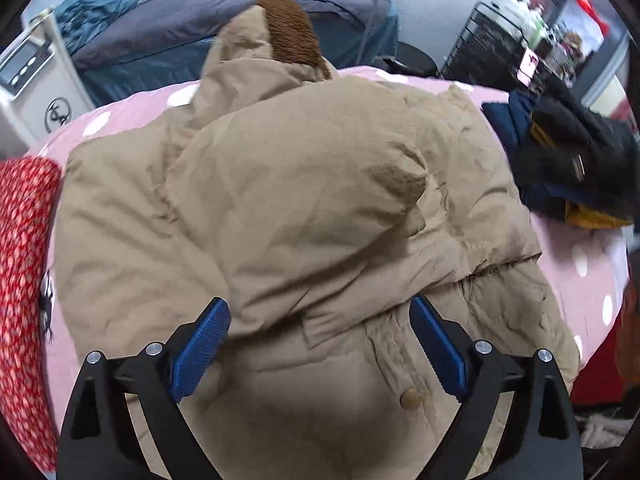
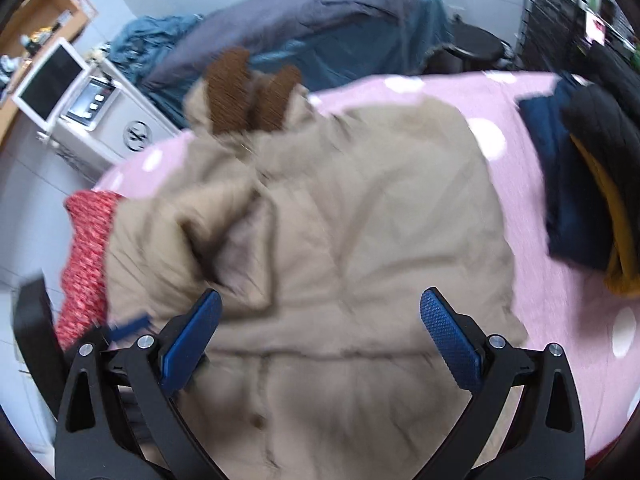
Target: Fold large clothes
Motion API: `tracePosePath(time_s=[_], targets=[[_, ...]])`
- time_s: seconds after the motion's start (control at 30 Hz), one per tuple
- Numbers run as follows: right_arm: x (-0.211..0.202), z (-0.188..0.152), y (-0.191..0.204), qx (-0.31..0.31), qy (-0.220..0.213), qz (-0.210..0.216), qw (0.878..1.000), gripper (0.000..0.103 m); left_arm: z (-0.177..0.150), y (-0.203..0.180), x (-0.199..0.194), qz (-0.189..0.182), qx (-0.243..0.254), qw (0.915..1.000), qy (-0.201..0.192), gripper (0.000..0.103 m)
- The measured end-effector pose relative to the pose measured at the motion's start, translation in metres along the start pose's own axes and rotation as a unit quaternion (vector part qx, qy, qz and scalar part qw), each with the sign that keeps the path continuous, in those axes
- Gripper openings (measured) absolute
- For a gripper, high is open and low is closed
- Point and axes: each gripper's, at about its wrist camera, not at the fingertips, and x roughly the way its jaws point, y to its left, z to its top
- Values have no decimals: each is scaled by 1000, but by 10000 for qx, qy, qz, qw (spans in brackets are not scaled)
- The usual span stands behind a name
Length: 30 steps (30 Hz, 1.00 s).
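below, the tan puffer jacket [image 1: 304, 184] lay bunched on the pink dotted bedspread [image 1: 132, 108], its brown-lined hood at the far end. both the left gripper [image 1: 320, 340] and the right gripper [image 2: 320, 332] hung over it, fingers spread wide and pinching nothing.

Matt crinkled cloth coat [image 1: 304, 184], fuzzy brown trim [image 1: 294, 32], textured blue tong pads [image 1: 200, 348].

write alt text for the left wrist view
A tan puffer coat with a brown fleece-lined hood lies on a pink dotted bed cover, its sleeve folded across. The left gripper hangs open above it, holding nothing.
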Motion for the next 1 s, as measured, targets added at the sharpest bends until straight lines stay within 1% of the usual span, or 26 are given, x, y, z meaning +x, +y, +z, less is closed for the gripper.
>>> tracePosePath(time_s=[0.1,0.17,0.23,0.27,0.3,0.37,0.43,0.53,0.57,0.67,0.77,0.83,0.9,1.0], targets=[[9,22,26,-207,62,232,9995,98,-7,7,-15,173,-102,9997,-141,91],[14,31,44,-344,69,383,9986,98,-10,18,-26,218,-245,9992,-249,91],[19,34,63,-564,111,498,9971,98,-12,28,-36,330,-325,9981,-402,91],[22,34,71,-689,137,542,9961,98,-12,33,-40,456,-359,9972,-470,92],[27,35,79,-823,163,546,9950,98,-11,37,-41,524,-381,9968,-476,93],[41,30,88,-1012,281,232,9942,98,-9,47,-38,675,-462,9959,-392,93],[61,26,81,-899,532,-212,9943,98,-8,55,-34,788,-574,9947,-332,93],[90,17,56,-556,926,-452,9931,98,-7,61,-29,815,-666,9941,-258,93],[99,14,46,-393,1076,-430,9925,98,-7,61,-27,836,-672,9940,-234,93],[118,8,26,87,1376,-129,9904,98,-8,61,-18,828,-711,9939,-132,93],[128,4,26,-67,1443,-212,9893,98,-10,60,-9,798,-775,9938,17,93],[135,2,27,-177,1485,-278,9884,98,-11,61,-4,851,-814,9930,94,93],[143,0,25,-171,1537,-317,9875,98,-11,63,1,874,-851,9924,165,93],[152,-4,23,-159,1609,-343,9863,98,-11,69,11,1011,-906,9902,313,93]])
